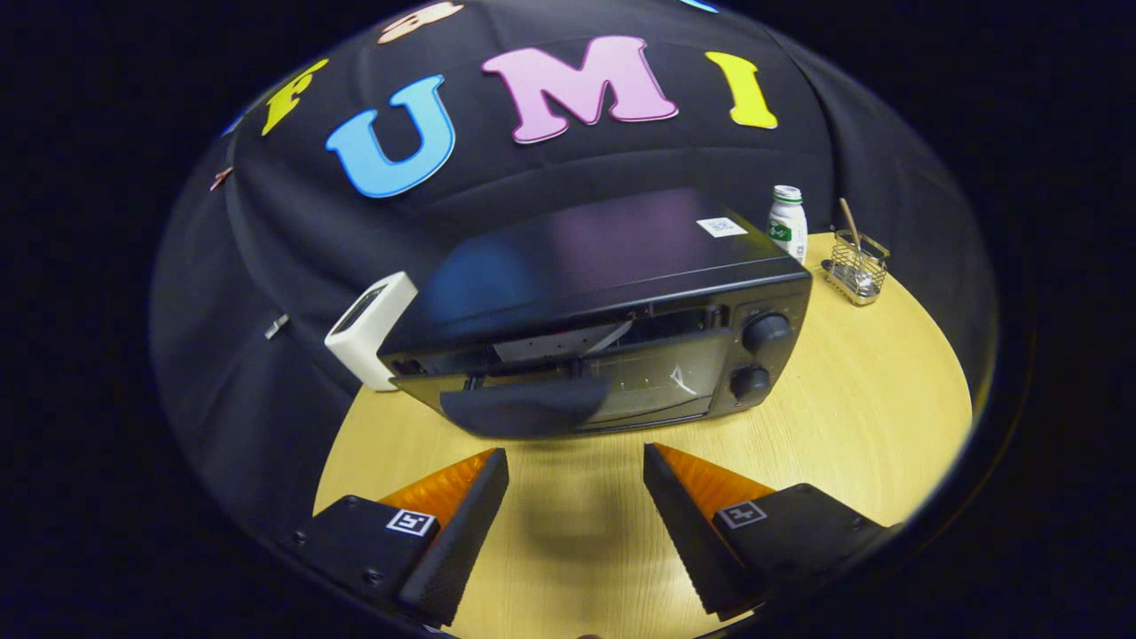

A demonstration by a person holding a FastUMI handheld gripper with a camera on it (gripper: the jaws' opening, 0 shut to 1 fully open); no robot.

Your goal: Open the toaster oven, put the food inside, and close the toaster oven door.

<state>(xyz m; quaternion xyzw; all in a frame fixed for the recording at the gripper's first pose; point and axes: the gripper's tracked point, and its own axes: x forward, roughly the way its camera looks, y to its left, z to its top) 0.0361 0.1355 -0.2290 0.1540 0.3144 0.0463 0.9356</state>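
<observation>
Gripper [577, 488]: fingers spread wide, nothing held between them; bare tabletop shows in the gap.
Gripper position: raised above the table [843, 426], looking down and forward at the front of the toaster oven [603, 311], which sits just ahead of the fingertips.
Likely reason for pose: the open gap lines up roughly with the door handle [524, 404], which suits working the door; whether to pull it down or push it up I cannot tell.
Toaster oven placement: on the wooden table, backed against the booth's black cloth, front turned toward the gripper.
Door [621, 382]: tilted partway out from the top, a gap open along its upper edge; neither fully down nor latched.
Oven look: black glossy casing, glass door panel, two round knobs [759, 355] stacked to the right of the door.
Interior: a pale flat shape shows through the gap; too unclear to call it food or tray.
Food: none identifiable on the table.
Stage: door ajar fits either opening or closing.
Surroundings: white box [368, 328] touching the oven's left end; small bottle [787, 222] and wire basket [856, 266] behind its right end, well apart from the fingers.
</observation>
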